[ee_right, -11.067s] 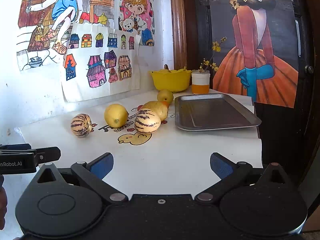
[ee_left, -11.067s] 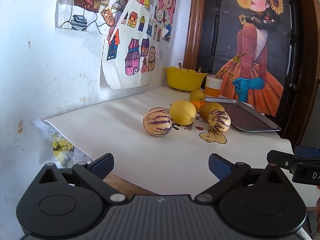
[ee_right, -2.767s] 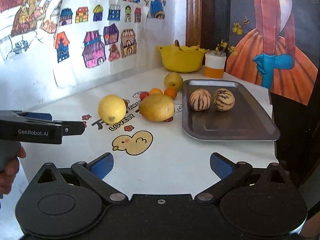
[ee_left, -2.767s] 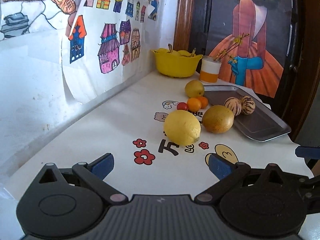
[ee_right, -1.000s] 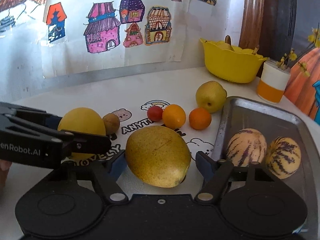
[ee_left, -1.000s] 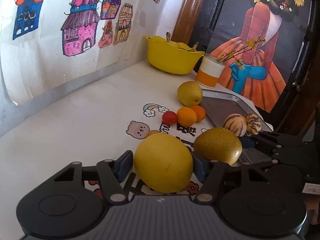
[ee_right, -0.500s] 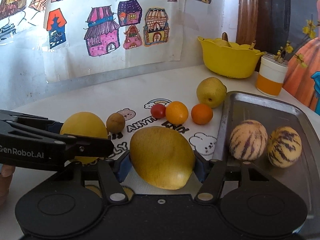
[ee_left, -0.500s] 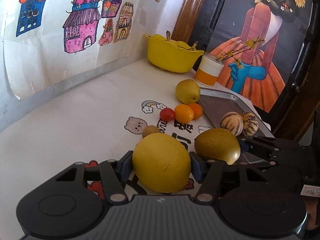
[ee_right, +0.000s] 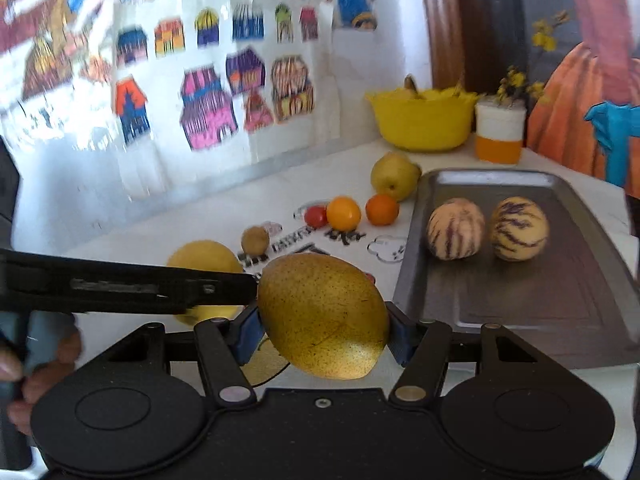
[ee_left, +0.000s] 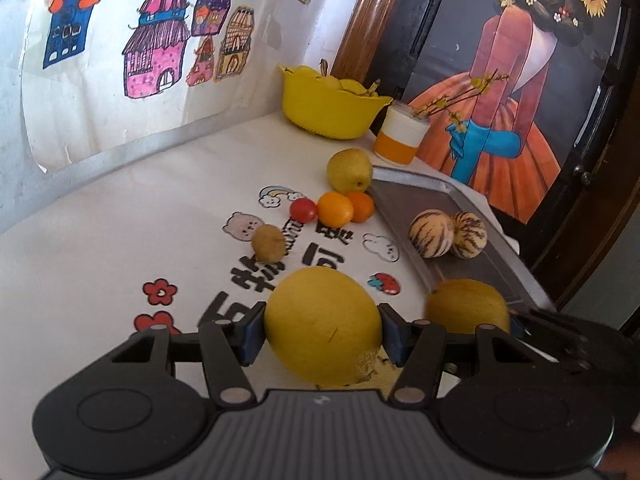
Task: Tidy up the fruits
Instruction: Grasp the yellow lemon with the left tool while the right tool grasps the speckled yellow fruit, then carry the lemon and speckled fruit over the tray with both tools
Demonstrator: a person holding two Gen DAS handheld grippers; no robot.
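Pinching fruit — left gripper (ee_left: 322, 326) a lemon (ee_left: 322, 326), right gripper (ee_right: 322, 322) a speckled mango (ee_right: 322, 322) (both lifted).

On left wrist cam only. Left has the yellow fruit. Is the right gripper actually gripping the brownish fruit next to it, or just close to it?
Observer: Gripping. The right wrist view shows the right gripper with both pads against the speckled fruit. Its jaws have just been closing on it.
Operator: Room on the tray in front of the striped ones?
Observer: Yes. The tray is bare on the near side of the striped fruits.
Operator: Anything else I can't see?
Observer: A hand at the lower left holds the handle of the left gripper, which is clamped on the yellow fruit.
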